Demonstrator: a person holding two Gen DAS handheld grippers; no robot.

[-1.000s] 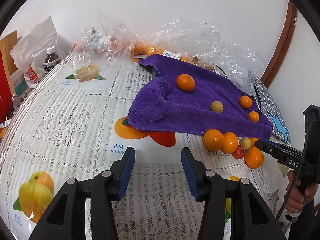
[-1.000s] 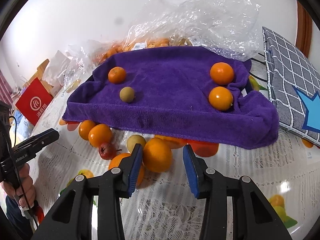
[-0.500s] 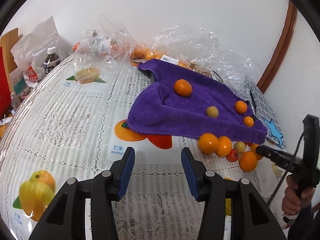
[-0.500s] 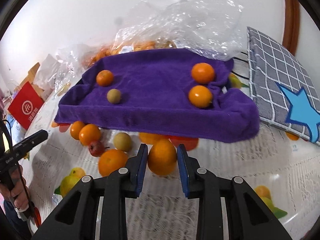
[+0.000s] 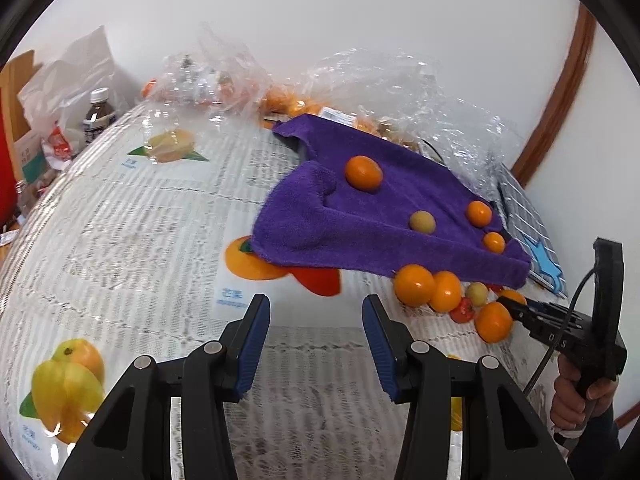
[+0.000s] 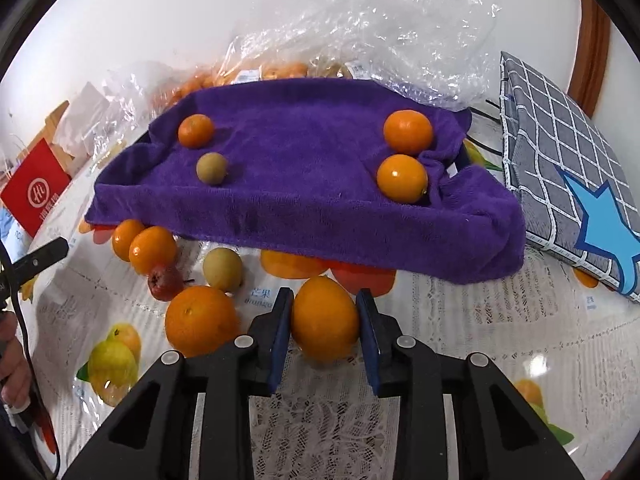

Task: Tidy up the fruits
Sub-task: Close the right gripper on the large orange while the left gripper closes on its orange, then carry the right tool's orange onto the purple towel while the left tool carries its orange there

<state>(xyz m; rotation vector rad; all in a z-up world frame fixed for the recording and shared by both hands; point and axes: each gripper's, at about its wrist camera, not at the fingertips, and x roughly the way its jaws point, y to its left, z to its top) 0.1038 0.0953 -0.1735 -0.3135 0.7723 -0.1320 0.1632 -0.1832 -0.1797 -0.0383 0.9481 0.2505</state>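
A purple towel (image 6: pixel 304 176) (image 5: pixel 360 216) covers a raised tray and carries three oranges and a small yellow-green fruit (image 6: pixel 212 168). More oranges, a pale yellow fruit (image 6: pixel 222 269) and a small red fruit (image 6: pixel 165 282) lie on the tablecloth in front of it. My right gripper (image 6: pixel 325 330) is shut on an orange (image 6: pixel 325 322), held just in front of the towel's edge; it also shows in the left wrist view (image 5: pixel 516 308). My left gripper (image 5: pixel 316 344) is open and empty over bare tablecloth, left of the loose fruit.
Crinkled clear plastic bags (image 6: pixel 360 32) with more oranges lie behind the towel. A grey checked cushion with a blue star (image 6: pixel 568 184) sits at the right. A bottle (image 5: pixel 98 116), white bags and a red box (image 6: pixel 36 196) stand at the table's left.
My right gripper has closed on the orange and holds it slightly nearer the camera. My left gripper has drawn back a little from the towel, still open.
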